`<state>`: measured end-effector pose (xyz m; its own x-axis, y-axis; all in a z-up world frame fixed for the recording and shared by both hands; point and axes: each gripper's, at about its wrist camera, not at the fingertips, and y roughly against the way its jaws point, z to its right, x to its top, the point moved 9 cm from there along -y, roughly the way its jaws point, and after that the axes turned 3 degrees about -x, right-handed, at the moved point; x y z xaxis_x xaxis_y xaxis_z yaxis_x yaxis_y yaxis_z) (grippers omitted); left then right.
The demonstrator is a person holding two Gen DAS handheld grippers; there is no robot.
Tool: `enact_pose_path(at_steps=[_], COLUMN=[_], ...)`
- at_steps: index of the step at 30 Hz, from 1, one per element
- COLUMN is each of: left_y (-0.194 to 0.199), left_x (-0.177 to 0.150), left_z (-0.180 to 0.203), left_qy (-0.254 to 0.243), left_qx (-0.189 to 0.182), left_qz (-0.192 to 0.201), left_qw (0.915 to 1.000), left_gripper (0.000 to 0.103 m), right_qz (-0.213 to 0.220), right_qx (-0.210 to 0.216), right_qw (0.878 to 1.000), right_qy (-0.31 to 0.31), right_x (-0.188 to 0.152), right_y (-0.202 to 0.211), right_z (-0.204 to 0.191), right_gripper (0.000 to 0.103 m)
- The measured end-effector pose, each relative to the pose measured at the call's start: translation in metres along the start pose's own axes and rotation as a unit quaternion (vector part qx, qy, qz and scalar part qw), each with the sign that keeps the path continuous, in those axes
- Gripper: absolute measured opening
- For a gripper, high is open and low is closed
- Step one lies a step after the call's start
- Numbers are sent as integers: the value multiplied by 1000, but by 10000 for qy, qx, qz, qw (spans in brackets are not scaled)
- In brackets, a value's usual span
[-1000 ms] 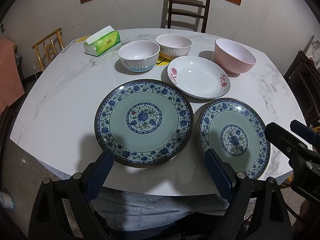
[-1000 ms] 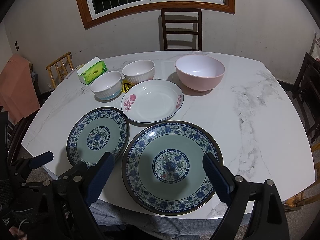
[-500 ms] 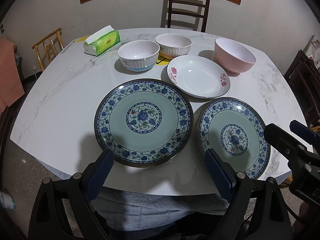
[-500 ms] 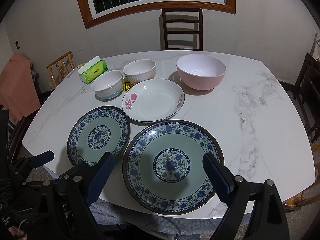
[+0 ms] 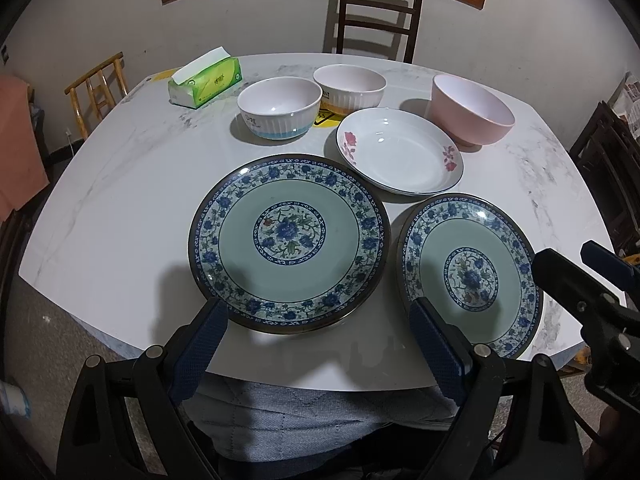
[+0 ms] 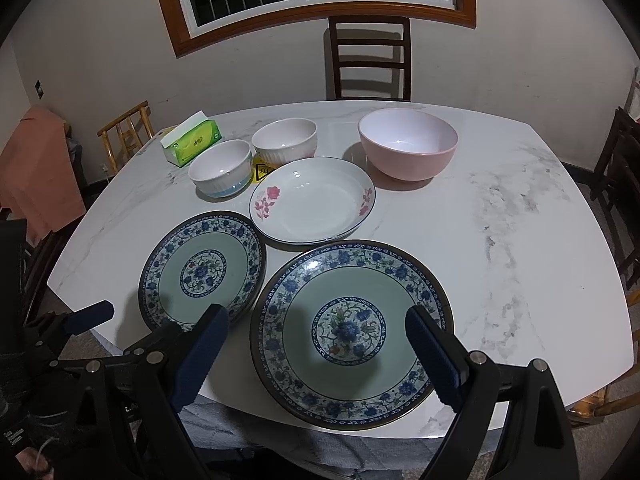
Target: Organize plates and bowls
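Two blue-flowered plates lie side by side at the near edge of the marble table [image 5: 120, 208]. My left gripper [image 5: 318, 312] hangs open just before the left plate [image 5: 289, 240]. My right gripper [image 6: 316, 316] is open over the near rim of the right plate [image 6: 352, 328], which also shows in the left wrist view [image 5: 470, 276]. Behind them sit a white dish with pink flowers [image 6: 314, 200], a pink bowl [image 6: 408, 148] and two white ribbed bowls [image 6: 221, 168] [image 6: 285, 140]. Neither gripper holds anything.
A green tissue box [image 6: 192, 142] stands at the back left of the table. A dark chair [image 6: 370, 60] is behind the table and a light wooden chair [image 6: 126, 128] to the left. The table's right half [image 6: 520, 240] is bare marble.
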<state>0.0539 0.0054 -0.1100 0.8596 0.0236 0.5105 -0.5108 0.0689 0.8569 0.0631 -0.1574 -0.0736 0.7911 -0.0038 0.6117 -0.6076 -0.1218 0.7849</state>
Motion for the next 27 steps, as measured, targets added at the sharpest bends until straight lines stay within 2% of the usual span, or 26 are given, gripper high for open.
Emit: enact_pose_path(at_steps=[6, 10, 17, 21, 27], left_y=[-1, -2, -5, -9, -12], left_x=[-1, 1, 7, 9, 13], left_z=[1, -1, -18, -33, -59], left_qy=[-10, 35, 159, 379, 822], left_qx=[-26, -148, -70, -256, -591], left_qz=[-47, -56, -74, -149, -239], left_qw=[10000, 9999, 9998, 9988, 9946], left_gripper=[89, 89, 89, 85, 80], right_qz=[-29, -83, -168, -225, -558], right_qx=[218, 548, 834, 1096, 1599], right_qw=[9998, 9984, 9964, 9937, 9855], right_qy=[-20, -93, -58, 65, 17], right_x=[1, 4, 8, 10, 14], right_y=[-1, -4, -13, -18, -34], right_z=[-3, -7, -14, -23, -35], right_gripper=[92, 92, 92, 92, 83])
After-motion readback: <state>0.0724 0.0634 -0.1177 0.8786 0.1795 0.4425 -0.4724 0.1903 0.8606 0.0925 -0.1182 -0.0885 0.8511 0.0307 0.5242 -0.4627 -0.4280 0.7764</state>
